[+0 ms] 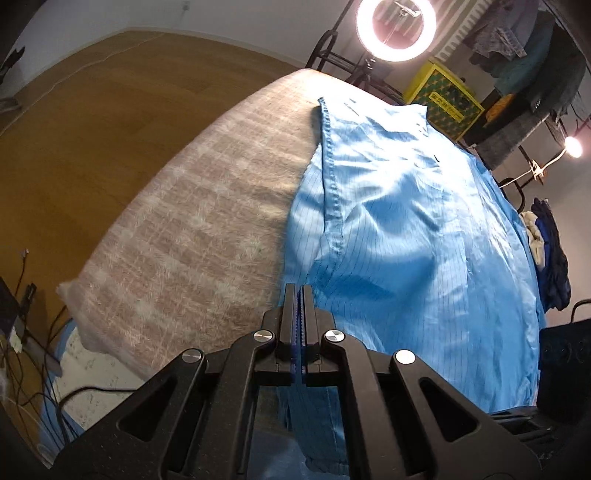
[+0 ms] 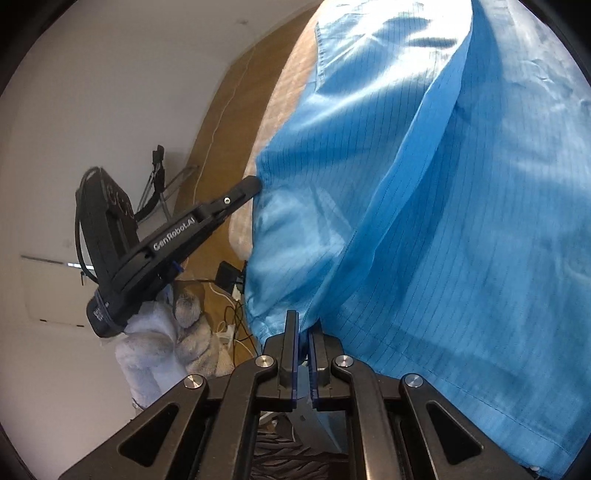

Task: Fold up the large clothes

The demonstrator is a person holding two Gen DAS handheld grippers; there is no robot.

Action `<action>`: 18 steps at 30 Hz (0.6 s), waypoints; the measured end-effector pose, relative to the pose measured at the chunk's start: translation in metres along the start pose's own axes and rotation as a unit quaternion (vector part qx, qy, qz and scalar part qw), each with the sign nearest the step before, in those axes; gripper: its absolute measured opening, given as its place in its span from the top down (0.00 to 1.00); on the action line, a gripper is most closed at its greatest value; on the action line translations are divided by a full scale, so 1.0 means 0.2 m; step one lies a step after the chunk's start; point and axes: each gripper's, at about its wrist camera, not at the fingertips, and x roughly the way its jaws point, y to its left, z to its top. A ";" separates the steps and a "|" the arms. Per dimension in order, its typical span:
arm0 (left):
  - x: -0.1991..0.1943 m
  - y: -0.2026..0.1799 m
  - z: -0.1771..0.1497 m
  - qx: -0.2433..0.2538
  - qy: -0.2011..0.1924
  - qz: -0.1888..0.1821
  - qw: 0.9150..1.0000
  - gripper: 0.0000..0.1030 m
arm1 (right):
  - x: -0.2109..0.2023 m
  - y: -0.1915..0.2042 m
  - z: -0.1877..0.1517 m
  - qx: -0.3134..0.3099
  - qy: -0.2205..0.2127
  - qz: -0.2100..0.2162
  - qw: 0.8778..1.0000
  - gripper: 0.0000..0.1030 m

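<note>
A large light-blue pinstriped garment (image 1: 406,221) lies spread over a table covered with a beige plaid blanket (image 1: 184,240). My left gripper (image 1: 300,288) is shut on the garment's near left edge, and cloth hangs down below its fingers. In the right wrist view the same left gripper (image 2: 253,184) pinches the corner of the garment (image 2: 443,221) out at the left. My right gripper (image 2: 303,321) is shut on a bunched fold of the blue cloth at the near edge. The cloth rises in a ridge between the two grips. The blanket (image 2: 284,96) shows beyond it.
A ring light (image 1: 397,27), a yellow box (image 1: 443,96) and hanging clothes (image 1: 528,55) stand behind the table. A pile of dark-blue and white clothes (image 1: 550,251) lies at the right. Cables (image 1: 29,332) trail on the wooden floor (image 1: 74,129). A fleecy sleeve (image 2: 147,332) holds the left gripper.
</note>
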 end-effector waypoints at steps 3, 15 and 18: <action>-0.05 -0.04 -0.05 0.008 0.006 -0.038 0.999 1.00 | -0.02 -0.04 -0.03 -0.004 0.011 -0.010 1.000 0.98; -0.03 -0.05 -0.01 -0.028 0.015 -0.041 0.999 1.00 | -0.06 -0.21 -0.05 0.016 0.010 -0.033 0.999 0.98; 0.03 -0.01 -0.03 -0.043 0.037 -0.056 0.997 0.83 | -0.02 -0.12 -0.02 0.002 0.007 -0.036 0.999 0.98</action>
